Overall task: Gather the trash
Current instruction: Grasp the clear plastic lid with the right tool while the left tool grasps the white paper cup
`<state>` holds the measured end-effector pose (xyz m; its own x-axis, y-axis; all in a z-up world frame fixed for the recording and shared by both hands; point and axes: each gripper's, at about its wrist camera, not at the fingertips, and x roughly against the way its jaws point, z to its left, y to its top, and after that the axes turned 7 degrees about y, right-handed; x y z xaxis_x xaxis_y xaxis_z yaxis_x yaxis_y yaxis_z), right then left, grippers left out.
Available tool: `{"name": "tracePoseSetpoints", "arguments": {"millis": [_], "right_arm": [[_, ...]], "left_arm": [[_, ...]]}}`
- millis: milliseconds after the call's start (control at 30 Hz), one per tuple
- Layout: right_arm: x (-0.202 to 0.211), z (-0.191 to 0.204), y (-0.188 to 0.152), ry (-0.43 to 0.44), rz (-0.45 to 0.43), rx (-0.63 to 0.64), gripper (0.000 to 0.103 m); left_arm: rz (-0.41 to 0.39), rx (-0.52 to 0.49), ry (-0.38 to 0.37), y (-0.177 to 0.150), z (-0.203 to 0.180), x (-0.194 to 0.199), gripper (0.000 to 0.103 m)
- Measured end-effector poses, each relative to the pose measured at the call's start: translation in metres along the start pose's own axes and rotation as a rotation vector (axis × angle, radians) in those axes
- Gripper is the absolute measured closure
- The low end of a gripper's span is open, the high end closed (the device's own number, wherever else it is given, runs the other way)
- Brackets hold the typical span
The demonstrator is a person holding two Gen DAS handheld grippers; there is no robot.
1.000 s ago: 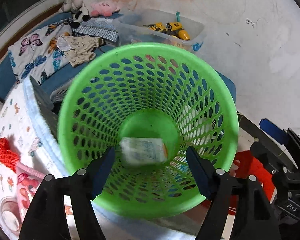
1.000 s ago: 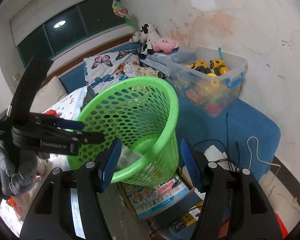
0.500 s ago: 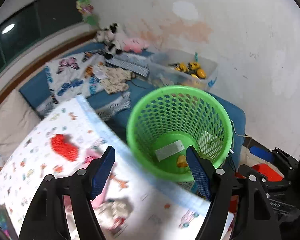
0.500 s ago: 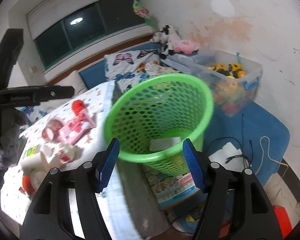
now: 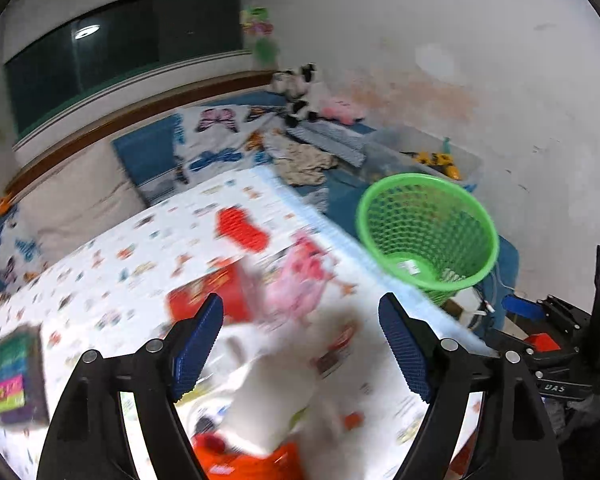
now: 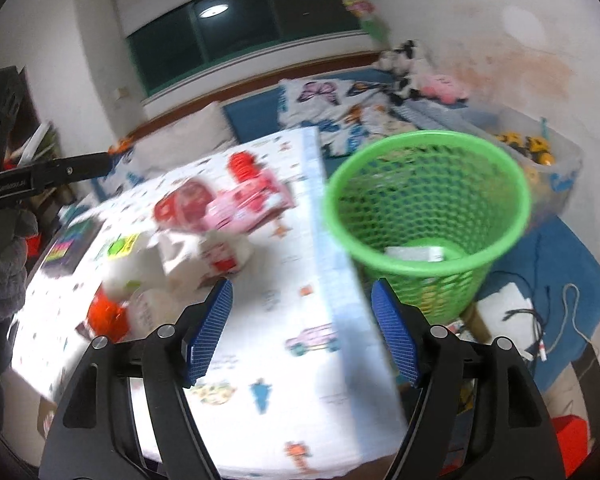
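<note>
Nearest, the left tool (image 5: 300, 340) hangs over the desk (image 5: 100, 248), its jaws opening with nothing gripped; blurred white and red packets (image 5: 268, 400) lie beneath it at six o'clock. The right tool (image 6: 302, 330) is also opening and empty above the desk's patterned cloth. Farther off, at two o'clock, the green basket (image 6: 428, 216) stands just beside the desk edge, a white wrapper (image 6: 416, 253) lying on its bottom. Beyond are a bed (image 6: 340, 120) and window (image 6: 236, 20).
</note>
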<state>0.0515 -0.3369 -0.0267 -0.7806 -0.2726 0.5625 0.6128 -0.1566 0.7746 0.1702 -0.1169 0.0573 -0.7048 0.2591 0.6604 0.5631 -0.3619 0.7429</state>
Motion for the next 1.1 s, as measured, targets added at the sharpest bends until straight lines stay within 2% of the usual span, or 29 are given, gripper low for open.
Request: {"name": "tracePoseSetpoints", "arguments": {"millis": [333, 600, 1100], "right_arm": [[-0.034, 0.066, -0.019, 0.171, 0.107, 0.078, 0.031], [-0.068, 0.094, -0.019, 0.296, 0.169, 0.095, 0.031], [-0.133, 0.101, -0.012, 0.412, 0.306, 0.139, 0.031]], "left_arm": [[0.027, 0.16, 0.045, -0.069, 0.068, 0.026, 0.026], [0.06, 0.198, 0.038, -0.103, 0.089, 0.027, 0.026], [0.085, 0.187, -0.048, -0.117, 0.087, 0.015, 0.023]]}}
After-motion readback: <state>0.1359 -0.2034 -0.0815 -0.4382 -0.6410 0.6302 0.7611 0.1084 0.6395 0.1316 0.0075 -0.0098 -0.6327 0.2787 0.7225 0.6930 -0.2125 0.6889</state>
